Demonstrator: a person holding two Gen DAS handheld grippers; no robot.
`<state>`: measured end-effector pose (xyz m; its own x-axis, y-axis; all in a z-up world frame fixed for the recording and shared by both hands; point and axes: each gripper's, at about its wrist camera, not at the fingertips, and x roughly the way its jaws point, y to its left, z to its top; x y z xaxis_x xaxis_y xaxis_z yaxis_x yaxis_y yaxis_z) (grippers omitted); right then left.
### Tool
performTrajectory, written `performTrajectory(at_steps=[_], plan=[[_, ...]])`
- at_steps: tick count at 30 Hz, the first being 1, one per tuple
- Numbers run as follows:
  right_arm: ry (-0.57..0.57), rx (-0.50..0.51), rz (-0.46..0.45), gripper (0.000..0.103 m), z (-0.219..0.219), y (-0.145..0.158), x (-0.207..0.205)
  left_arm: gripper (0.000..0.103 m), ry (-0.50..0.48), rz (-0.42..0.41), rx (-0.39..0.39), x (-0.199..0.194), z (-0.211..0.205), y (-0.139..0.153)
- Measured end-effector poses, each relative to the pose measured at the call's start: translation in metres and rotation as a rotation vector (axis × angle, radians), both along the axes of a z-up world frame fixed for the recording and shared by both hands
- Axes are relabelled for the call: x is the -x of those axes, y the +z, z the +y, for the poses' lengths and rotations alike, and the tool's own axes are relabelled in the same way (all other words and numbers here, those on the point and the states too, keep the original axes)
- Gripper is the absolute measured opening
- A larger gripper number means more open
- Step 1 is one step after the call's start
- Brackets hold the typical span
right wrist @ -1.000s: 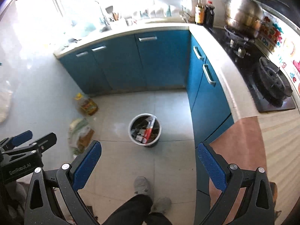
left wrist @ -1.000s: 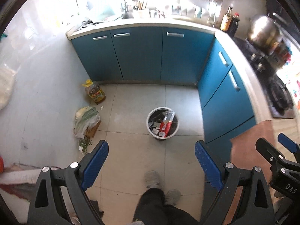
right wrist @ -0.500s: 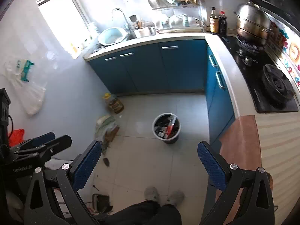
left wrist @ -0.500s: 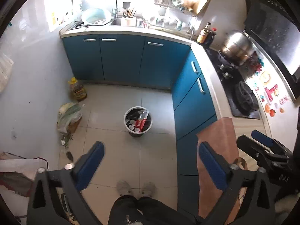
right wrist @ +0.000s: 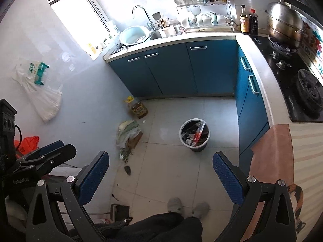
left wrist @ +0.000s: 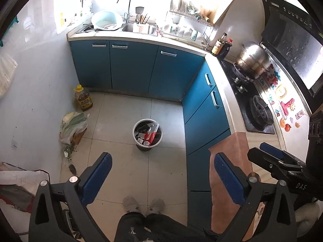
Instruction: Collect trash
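Both claws up high over the kitchen floor and both empty: the left gripper (left wrist: 162, 173) has just been spreading its jaws and they now stand as wide as they go, blue pads far apart with only bare tile between them. Same picture on the right gripper (right wrist: 161, 171), jaws gaping, nothing in them. Each shows up at the edge of the other's view, side by side.

Down below, out ahead of both claws, the trash bin (left wrist: 147, 134) stands upright on the grey tile floor (left wrist: 125, 109), well clear of either set of pads. It's a round pail with a pale rim, and it's loaded: dark scraps, small white wrappers, and a red and clear plastic packet (left wrist: 152, 132) leaning against the rim on the right-hand side.

Moving outward, left of the bin and near the wall: a plastic bag of greens (left wrist: 73, 126) slumped on a bit of cardboard, with loose leaf bits (left wrist: 68, 153) scattered on the tiles just below it. Beyond that, a yellow-capped oil jug (left wrist: 83, 98) stands upright at the foot of the blue cabinets (left wrist: 131, 66), which wrap the corner.

Up on the counter there's a sink (left wrist: 139, 27) with a pale basin (left wrist: 107, 21) beside the tap, two dark sauce bottles (left wrist: 222, 47) in the corner, and a steel pot (left wrist: 253, 60) on the black stove (left wrist: 252, 104). At the bottom edge, the person's grey slippers (left wrist: 143, 204) and dark trousers, feet together on the tile.
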<state>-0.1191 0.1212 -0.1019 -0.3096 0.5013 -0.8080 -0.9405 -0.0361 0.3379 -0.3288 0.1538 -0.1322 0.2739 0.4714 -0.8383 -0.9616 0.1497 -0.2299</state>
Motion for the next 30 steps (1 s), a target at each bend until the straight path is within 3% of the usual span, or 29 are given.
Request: performTrajectory(at_steps=[30], plan=[[0.007, 0.061, 0.010, 0.103, 0.017, -0.017, 0.007, 0.103, -0.023, -0.016, 0.047, 0.005, 0.012, -0.012]])
